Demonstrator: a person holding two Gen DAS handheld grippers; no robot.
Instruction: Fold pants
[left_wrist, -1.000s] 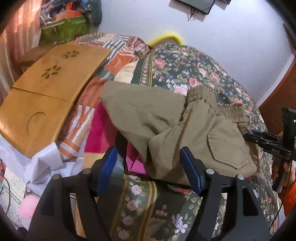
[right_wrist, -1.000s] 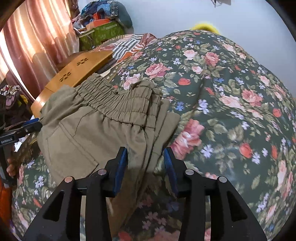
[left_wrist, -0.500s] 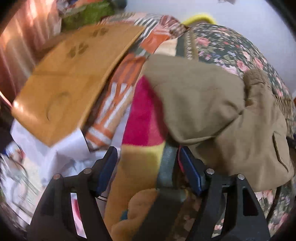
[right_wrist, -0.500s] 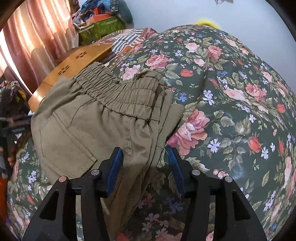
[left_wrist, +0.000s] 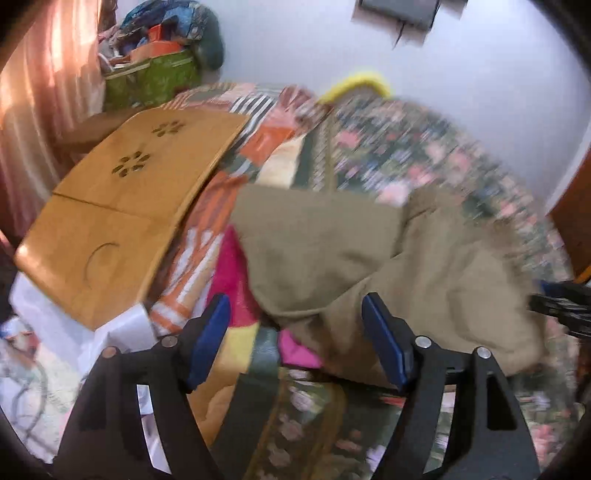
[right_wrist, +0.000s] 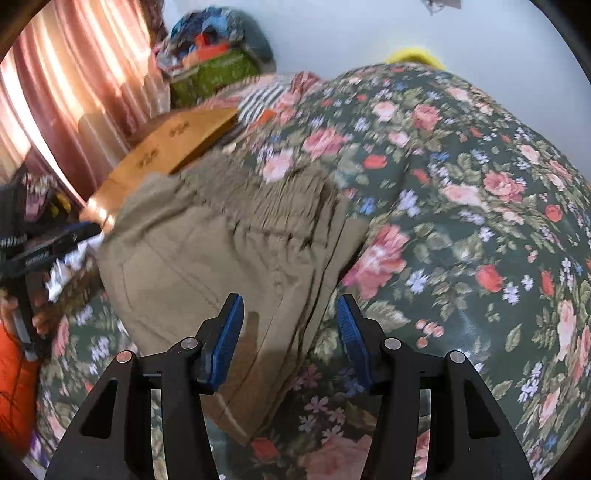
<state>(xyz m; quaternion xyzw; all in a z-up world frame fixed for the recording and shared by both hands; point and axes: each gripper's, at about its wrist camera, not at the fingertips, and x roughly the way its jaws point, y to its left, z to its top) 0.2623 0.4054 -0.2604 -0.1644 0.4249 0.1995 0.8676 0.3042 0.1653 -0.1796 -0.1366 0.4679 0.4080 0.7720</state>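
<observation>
The olive pants (left_wrist: 369, 258) lie folded in a rumpled bundle on the floral bedspread (left_wrist: 424, 147). In the right wrist view the pants (right_wrist: 207, 251) show their elastic waistband and a back pocket. My left gripper (left_wrist: 295, 339) is open and empty, with the bundle's near edge just beyond its fingertips. My right gripper (right_wrist: 290, 332) is open and empty, its jaws either side of the folded edge nearest me without gripping it. Each gripper shows at the edge of the other's view, the right one (left_wrist: 561, 302) and the left one (right_wrist: 40, 254).
A wooden lap table (left_wrist: 129, 206) lies on the bed to the left of the pants. Striped and pink blankets (left_wrist: 221, 258) lie between them. A green bag (left_wrist: 151, 77) and piled clothes sit at the far corner by a pink curtain (right_wrist: 55, 110).
My left gripper swung left toward the lap table, then back toward the pants; its view is blurred. My right gripper opened wider and shifted slightly along the pants' edge.
</observation>
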